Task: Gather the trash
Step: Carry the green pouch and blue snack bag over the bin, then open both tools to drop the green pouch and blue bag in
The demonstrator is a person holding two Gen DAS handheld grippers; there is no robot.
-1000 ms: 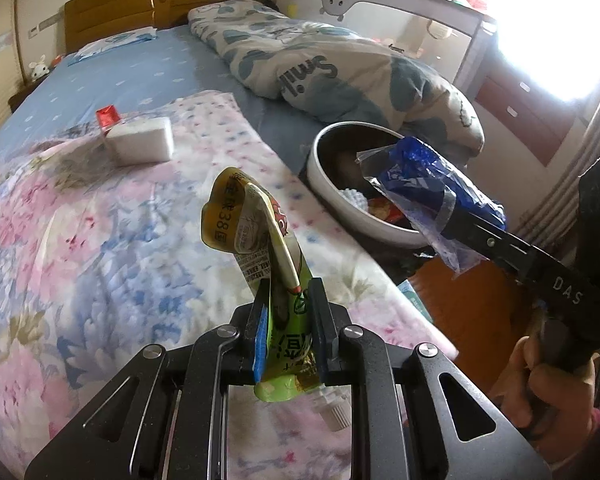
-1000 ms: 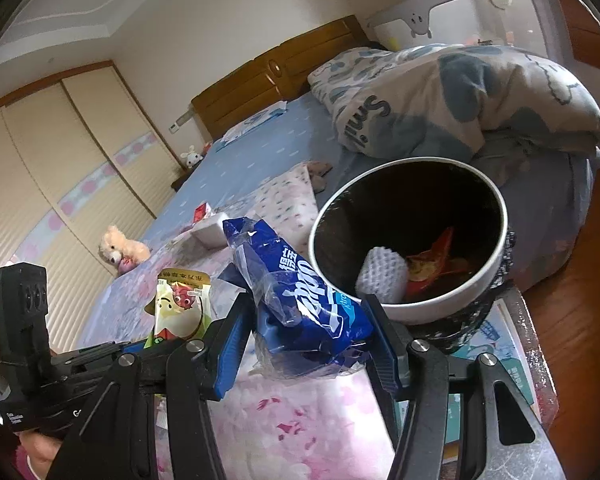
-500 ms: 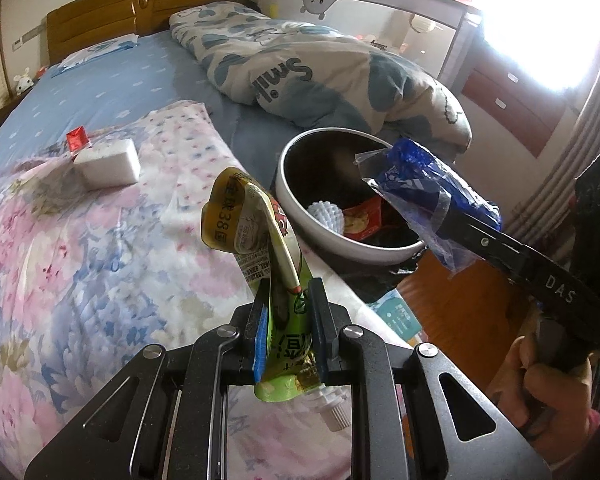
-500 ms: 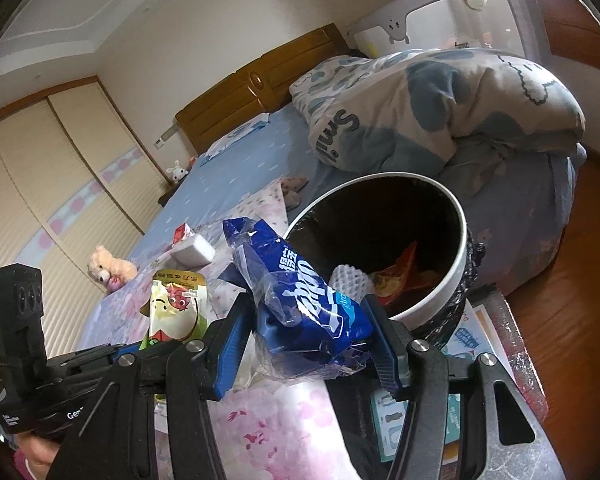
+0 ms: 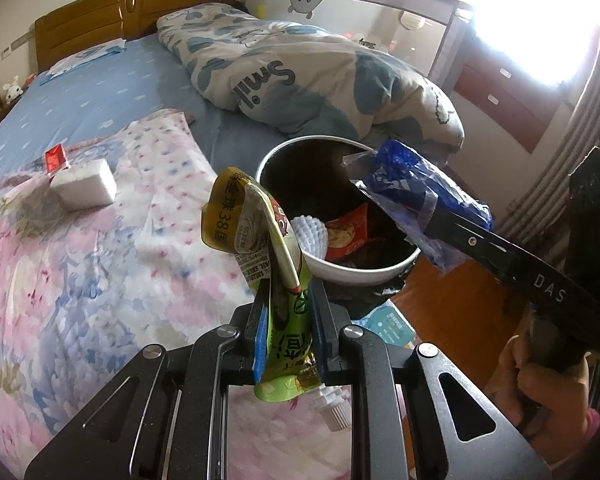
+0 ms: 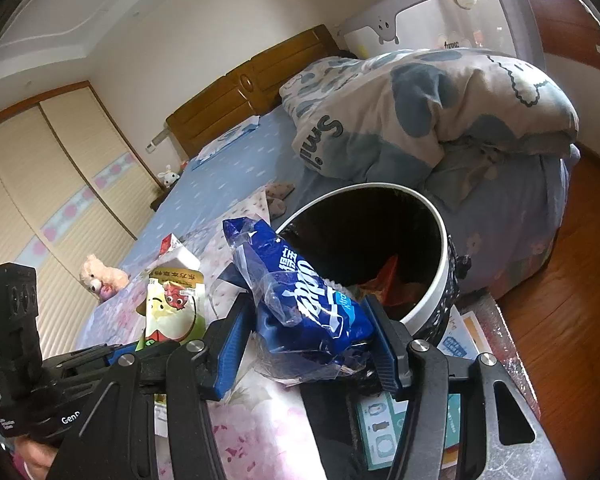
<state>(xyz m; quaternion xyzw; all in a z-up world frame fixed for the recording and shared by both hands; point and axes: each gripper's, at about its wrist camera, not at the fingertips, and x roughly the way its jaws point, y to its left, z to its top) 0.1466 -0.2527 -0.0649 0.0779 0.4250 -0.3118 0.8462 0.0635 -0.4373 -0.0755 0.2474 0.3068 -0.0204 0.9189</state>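
Item one: green-and-yellow drink pouch [image 5: 260,240], pinched low on its body by your left gripper [image 5: 286,328], the jaws pressed flat against both faces with the top flopping over to the left above them. Judged light, soft and limp; the film looks slick, so a flat squeeze across the body as you have it is the sound hold, and the curled top offers nothing firm. Item two: blue crinkled snack wrapper [image 6: 300,292], held by your right gripper [image 6: 308,340], the blue pads closed on either side of its bunched middle, its far end reaching out toward the bin. Judged almost weightless, crackly and springy; expect it to cling to a pad or drift when you let go, so release it well over the opening. Receptacle: round white-rimmed trash bin [image 5: 360,274] with a dark inside, standing on the floor just beside the right edge of the bed [image 5: 80,260], already holding a red packet [image 5: 344,236] and a white foam net [image 5: 310,232]. Outstanding on the floral cover, far left: a white block [image 5: 86,190] with a small red wrapper [image 5: 55,158] just beyond it; the block looks stiff enough to take across its short sides.
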